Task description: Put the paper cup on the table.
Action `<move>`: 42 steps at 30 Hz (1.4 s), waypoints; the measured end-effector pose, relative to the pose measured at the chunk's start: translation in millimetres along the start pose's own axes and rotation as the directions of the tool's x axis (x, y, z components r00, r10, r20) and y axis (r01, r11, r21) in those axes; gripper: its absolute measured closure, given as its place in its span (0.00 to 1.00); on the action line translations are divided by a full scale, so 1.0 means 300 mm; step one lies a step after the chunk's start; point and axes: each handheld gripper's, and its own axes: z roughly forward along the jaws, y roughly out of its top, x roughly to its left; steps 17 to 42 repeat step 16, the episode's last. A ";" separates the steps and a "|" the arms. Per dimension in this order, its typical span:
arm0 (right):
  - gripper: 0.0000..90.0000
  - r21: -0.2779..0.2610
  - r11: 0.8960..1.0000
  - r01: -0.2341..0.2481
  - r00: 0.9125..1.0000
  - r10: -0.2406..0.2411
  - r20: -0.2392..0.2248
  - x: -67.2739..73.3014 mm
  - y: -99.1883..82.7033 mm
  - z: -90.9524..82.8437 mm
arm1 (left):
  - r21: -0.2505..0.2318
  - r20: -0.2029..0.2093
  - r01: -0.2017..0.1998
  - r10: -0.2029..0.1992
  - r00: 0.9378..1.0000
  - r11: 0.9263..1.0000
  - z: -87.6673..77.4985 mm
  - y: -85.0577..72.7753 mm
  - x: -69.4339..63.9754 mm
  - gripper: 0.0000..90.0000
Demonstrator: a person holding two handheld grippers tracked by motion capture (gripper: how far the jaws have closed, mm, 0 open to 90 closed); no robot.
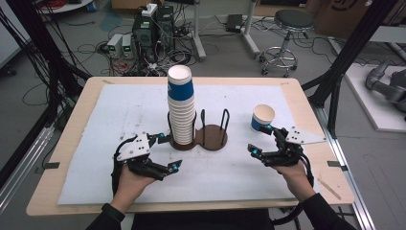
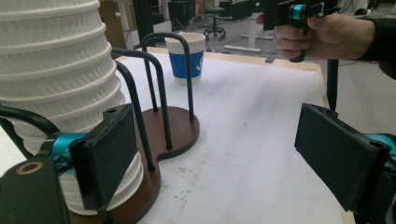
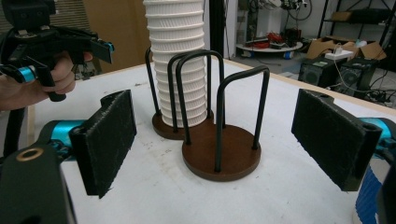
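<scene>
On the white-covered wooden table (image 1: 119,115) stands a dark brown two-disc wooden holder with black wire hoops (image 1: 210,136). Its left disc carries a tall stack of ribbed white paper cups topped by a blue-banded one (image 1: 181,108); its right disc is bare. The left gripper (image 1: 168,153) rests beside the stack's foot with its jaws spread wide, nothing between them; in the left gripper view one pad (image 2: 109,154) sits just against the stack's lower cups (image 2: 56,84), possibly touching. The right gripper (image 1: 261,140) lies right of the holder, jaws also wide and empty. A single blue-and-white paper cup (image 1: 262,118) stands upright just behind its far jaw, well apart from the holder. The wire hoops (image 3: 219,107) stand between the right gripper and the stack.
</scene>
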 end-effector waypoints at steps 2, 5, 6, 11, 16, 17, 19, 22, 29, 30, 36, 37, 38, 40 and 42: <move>0.16 -0.007 1.000 0.006 1.000 -0.006 -0.001 0.000 0.000 0.003 | -0.002 -0.002 0.002 -0.002 1.000 1.000 -0.002 -0.001 0.000 0.15; 0.16 -0.001 1.000 0.004 1.000 -0.004 0.000 -0.001 -0.002 0.006 | -0.001 -0.004 0.004 -0.004 1.000 1.000 -0.004 -0.002 0.001 0.15; 0.16 0.000 1.000 0.003 1.000 -0.003 0.000 -0.003 -0.003 0.008 | -0.001 -0.003 0.006 -0.006 1.000 1.000 -0.003 -0.003 0.002 0.15; 0.16 -0.011 1.000 0.007 1.000 -0.007 -0.025 -0.007 -0.008 0.013 | 0.001 -0.005 0.013 -0.013 1.000 1.000 -0.002 -0.006 0.003 0.15; 0.16 -0.003 1.000 0.013 0.999 -0.013 -0.035 -0.010 -0.013 0.032 | -0.001 -0.010 0.022 -0.022 1.000 1.000 -0.006 -0.008 -0.007 0.15; 0.16 -0.003 1.000 0.013 0.999 -0.013 -0.035 -0.010 -0.013 0.032 | -0.001 -0.010 0.022 -0.022 1.000 1.000 -0.006 -0.008 -0.007 0.15; 0.16 -0.003 1.000 0.013 0.999 -0.013 -0.035 -0.010 -0.013 0.032 | -0.001 -0.010 0.022 -0.022 1.000 1.000 -0.006 -0.008 -0.007 0.15; 0.16 -0.003 1.000 0.013 0.999 -0.013 -0.035 -0.010 -0.013 0.032 | -0.001 -0.010 0.022 -0.022 1.000 1.000 -0.006 -0.008 -0.007 0.15; 0.16 -0.003 1.000 0.013 0.999 -0.013 -0.035 -0.010 -0.013 0.032 | -0.001 -0.010 0.022 -0.022 1.000 1.000 -0.006 -0.008 -0.007 0.15; 0.16 -0.003 1.000 0.013 0.999 -0.013 -0.035 -0.010 -0.013 0.032 | -0.001 -0.010 0.022 -0.022 1.000 1.000 -0.006 -0.008 -0.007 0.15; 0.16 -0.003 1.000 0.013 0.999 -0.013 -0.035 -0.010 -0.013 0.032 | -0.001 -0.010 0.022 -0.022 1.000 1.000 -0.006 -0.008 -0.007 0.15; 0.16 -0.003 1.000 0.013 0.999 -0.013 -0.035 -0.010 -0.013 0.032 | -0.001 -0.010 0.022 -0.022 1.000 1.000 -0.006 -0.008 -0.007 0.15; 0.16 -0.003 1.000 0.013 0.999 -0.013 -0.035 -0.010 -0.013 0.032 | -0.001 -0.010 0.022 -0.022 1.000 1.000 -0.006 -0.008 -0.007 0.15; 0.16 -0.003 1.000 0.013 0.999 -0.013 -0.035 -0.010 -0.013 0.032 | -0.001 -0.010 0.022 -0.022 1.000 1.000 -0.006 -0.008 -0.007 0.15; 0.16 -0.003 1.000 0.013 0.999 -0.013 -0.035 -0.010 -0.013 0.032 | -0.001 -0.010 0.022 -0.022 1.000 1.000 -0.006 -0.008 -0.007 0.15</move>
